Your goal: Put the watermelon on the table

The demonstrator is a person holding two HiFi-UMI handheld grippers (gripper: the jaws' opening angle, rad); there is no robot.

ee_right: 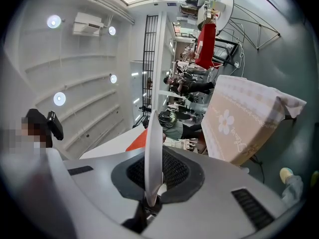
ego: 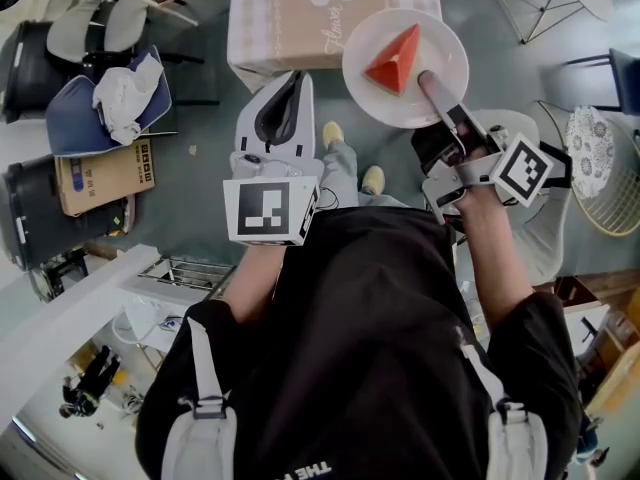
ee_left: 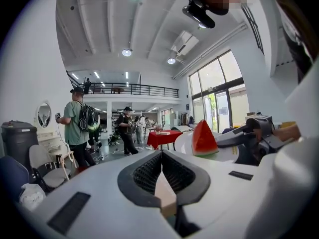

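A red watermelon wedge (ego: 395, 60) lies on a white plate (ego: 440, 38) that is held out in the air. My right gripper (ego: 432, 86) is shut on the plate's near rim; in the right gripper view the plate (ee_right: 153, 133) stands edge-on between the pads, and the watermelon (ee_right: 135, 142) peeks out behind it. The table (ego: 290, 18) with a beige flowered cloth stands just beyond and left of the plate. My left gripper (ego: 296, 78) is shut and holds nothing. It hangs left of the plate, and its own view shows the watermelon (ee_left: 203, 139) to its right.
Chairs with a cloth (ego: 125, 98) and a cardboard box (ego: 100, 173) stand at the left. A wire chair (ego: 610, 183) is at the right. The person's shoes (ego: 372, 180) are on the grey floor below. Other people (ee_left: 77, 128) and a red table (ee_left: 162, 137) are far off.
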